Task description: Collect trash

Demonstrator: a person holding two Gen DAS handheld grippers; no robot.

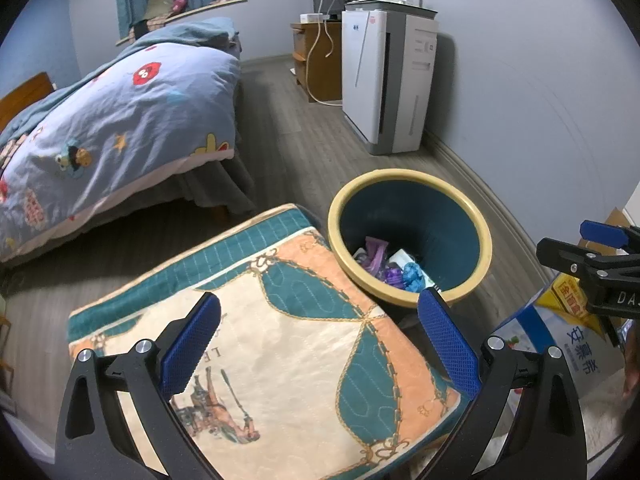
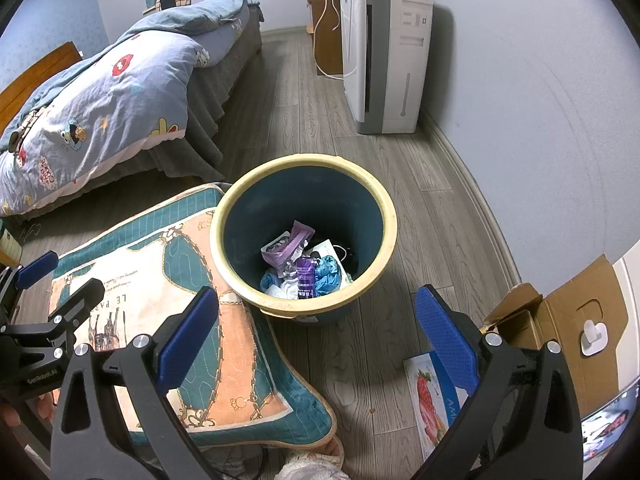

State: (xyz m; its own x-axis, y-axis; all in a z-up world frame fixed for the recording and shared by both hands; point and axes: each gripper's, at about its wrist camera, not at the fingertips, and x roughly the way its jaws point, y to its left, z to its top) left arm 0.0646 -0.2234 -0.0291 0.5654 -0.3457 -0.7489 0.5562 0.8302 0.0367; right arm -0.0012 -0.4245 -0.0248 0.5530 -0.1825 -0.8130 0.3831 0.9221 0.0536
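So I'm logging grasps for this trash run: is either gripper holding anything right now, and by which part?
Nothing is held. The left gripper and the right gripper are both open, with nothing between their pads.

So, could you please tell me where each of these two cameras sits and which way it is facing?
Left wrist: on the left hand-held gripper, looking down over the patterned cushion toward the trash bin; the right hand-held gripper shows at the right edge.
Right wrist: on the right hand-held gripper, looking down into the bin at the trash; the left hand-held gripper shows at the left edge.
Shared: bin, cushion, bed, air purifier.
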